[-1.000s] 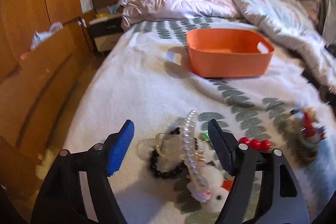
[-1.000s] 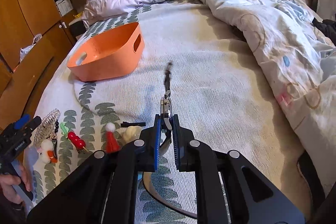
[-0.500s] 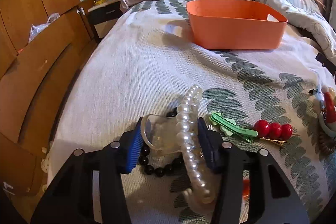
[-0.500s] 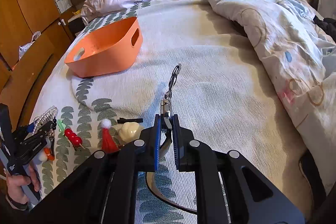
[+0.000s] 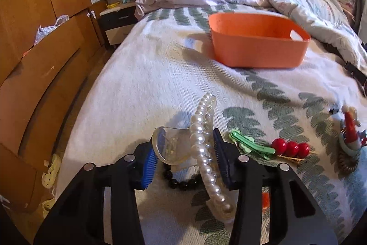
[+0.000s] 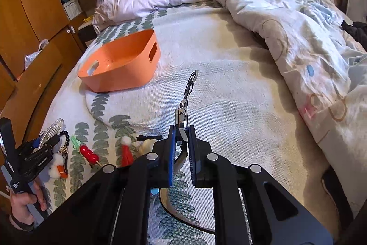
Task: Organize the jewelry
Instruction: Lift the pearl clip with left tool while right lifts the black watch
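Note:
My left gripper (image 5: 185, 160) is shut on a clear hair claw clip lined with pearls (image 5: 204, 141) and holds it above a black bead bracelet (image 5: 181, 180). My right gripper (image 6: 182, 148) is shut on a watch with a metal clasp (image 6: 181, 118), whose black strap end (image 6: 191, 82) sticks out forward. The orange basket (image 5: 257, 43) stands further up the bed, and shows in the right wrist view (image 6: 121, 63) at far left. A green clip (image 5: 251, 145), a red-ball hairpin (image 5: 290, 148) and a red-hat ornament (image 5: 349, 130) lie right of the left gripper.
A crumpled duvet (image 6: 298, 15) covers the bed's right side and head. Wooden wardrobes (image 5: 39, 38) and a nightstand (image 5: 117, 24) stand along the left. A plush duck charm (image 6: 57, 168) and a cream piece (image 6: 145, 146) lie on the bedspread.
My left gripper came down over the pearl claw clip, shut on it and lifted it off the bed. My right gripper kept the watch, whose strap swung.

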{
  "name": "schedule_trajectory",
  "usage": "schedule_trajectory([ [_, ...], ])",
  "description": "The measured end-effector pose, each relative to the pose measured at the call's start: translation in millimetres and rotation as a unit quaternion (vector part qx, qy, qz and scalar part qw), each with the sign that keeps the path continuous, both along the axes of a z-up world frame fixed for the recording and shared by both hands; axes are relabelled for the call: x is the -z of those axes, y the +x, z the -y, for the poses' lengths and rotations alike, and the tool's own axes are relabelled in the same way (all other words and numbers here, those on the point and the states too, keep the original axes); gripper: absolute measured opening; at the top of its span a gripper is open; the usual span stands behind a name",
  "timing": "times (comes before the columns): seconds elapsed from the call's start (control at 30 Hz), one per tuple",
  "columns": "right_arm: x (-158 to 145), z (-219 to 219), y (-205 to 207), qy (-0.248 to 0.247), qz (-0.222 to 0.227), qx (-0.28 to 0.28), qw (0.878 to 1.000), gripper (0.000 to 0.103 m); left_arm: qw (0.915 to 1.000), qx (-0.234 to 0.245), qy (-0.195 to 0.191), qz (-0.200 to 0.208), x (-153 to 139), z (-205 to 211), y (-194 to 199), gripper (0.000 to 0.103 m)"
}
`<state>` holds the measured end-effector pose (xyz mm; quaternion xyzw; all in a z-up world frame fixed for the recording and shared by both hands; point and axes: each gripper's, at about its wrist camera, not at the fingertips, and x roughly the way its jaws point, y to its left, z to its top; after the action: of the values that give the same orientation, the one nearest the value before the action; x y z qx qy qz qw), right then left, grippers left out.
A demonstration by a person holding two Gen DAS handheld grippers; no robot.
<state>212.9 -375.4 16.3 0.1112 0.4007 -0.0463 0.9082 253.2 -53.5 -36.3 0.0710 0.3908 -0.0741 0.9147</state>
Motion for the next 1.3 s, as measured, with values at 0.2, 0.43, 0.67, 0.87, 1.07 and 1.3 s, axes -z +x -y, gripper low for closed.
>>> schedule_trajectory([
  [0.2,-13.0,-6.4,-7.0,0.003,0.013,-0.006,1.000,0.011,0.9997,0.003,-0.014,0.018,-22.4,-5.8,-8.7,0.045],
  [0.43,-36.6,-24.4,-31.8,0.016,0.039,-0.018,0.999,0.011,0.9977,0.013,-0.044,0.050,-57.6,-15.4,-37.9,0.045],
  [0.67,-60.0,-50.1,-73.6,0.023,0.066,-0.035,0.997,0.011,0.9935,0.038,-0.070,0.081,-89.1,-24.6,-94.0,0.045],
  [0.87,-59.0,-78.5,-120.1,0.035,0.071,-0.053,0.995,0.011,0.9914,0.048,-0.076,0.095,-89.4,-30.7,-143.4,0.045],
  [1.07,-34.2,-100.4,-179.6,0.067,0.054,-0.060,0.994,0.011,0.9925,0.043,-0.075,0.087,-70.2,-30.7,-184.6,0.045],
  [1.3,-13.8,-119.1,-220.9,0.080,0.044,-0.067,0.994,0.011,0.9933,0.028,-0.059,0.095,-57.5,-32.2,-218.1,0.045],
])
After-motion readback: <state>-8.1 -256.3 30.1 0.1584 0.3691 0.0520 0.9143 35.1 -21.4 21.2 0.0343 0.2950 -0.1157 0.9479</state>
